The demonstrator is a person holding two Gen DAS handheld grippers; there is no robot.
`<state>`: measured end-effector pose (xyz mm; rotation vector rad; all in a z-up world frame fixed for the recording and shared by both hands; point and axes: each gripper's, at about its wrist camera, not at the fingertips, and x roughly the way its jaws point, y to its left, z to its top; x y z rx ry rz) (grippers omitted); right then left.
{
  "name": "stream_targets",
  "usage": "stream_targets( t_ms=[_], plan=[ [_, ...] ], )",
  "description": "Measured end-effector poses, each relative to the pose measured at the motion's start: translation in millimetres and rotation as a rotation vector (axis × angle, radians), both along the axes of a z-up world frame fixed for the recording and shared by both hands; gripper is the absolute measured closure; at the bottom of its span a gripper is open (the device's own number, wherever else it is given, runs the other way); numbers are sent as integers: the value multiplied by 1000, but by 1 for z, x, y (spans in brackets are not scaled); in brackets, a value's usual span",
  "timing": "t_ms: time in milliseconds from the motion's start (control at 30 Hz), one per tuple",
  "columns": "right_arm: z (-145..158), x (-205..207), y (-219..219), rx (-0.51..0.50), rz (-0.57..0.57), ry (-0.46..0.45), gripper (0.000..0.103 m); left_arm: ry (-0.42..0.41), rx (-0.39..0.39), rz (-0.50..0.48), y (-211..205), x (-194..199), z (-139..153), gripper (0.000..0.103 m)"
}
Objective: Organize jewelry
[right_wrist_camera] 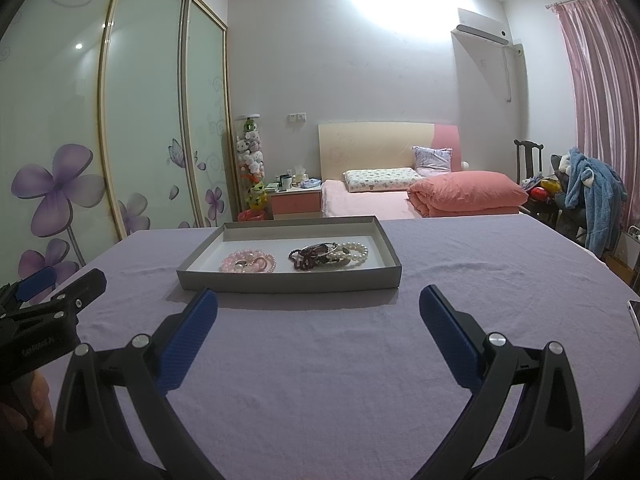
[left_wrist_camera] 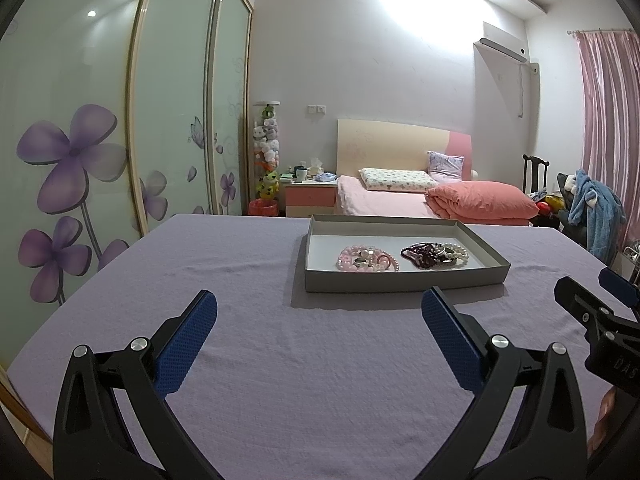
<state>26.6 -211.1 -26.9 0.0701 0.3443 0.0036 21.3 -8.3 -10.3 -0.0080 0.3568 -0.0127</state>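
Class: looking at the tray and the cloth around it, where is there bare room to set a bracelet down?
The tray's left end and far strip are bare; its middle and right hold pink beads, dark beads and pearls. The purple cloth between the tray and both open claws is free.

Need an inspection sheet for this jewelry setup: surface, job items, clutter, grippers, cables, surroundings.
Surface: lilac cloth-covered table, lightly creased.
Job's things: shallow grey cardboard tray; inside it, pink bead bracelets on the left, dark maroon bead strand tangled with white pearl bracelets on the right.
Clutter: white object at the table's right edge, too cropped to identify.
Grippers: left gripper open, empty; right gripper open, empty; both short of the tray.
Cables: nothing seen.
Surroundings: pink bed, floral sliding wardrobe doors, pink curtain.
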Motion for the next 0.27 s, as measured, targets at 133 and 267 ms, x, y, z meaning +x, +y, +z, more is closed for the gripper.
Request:
stream_targets(
  t_ms=[133,267],
  plan=[
    [-1,-1,0,1,-1,0,4,1,0,-1,1,1,0,2],
    [0,0,0,1,0,1,4,2,0,-1,0,1,0,2]
  ],
)
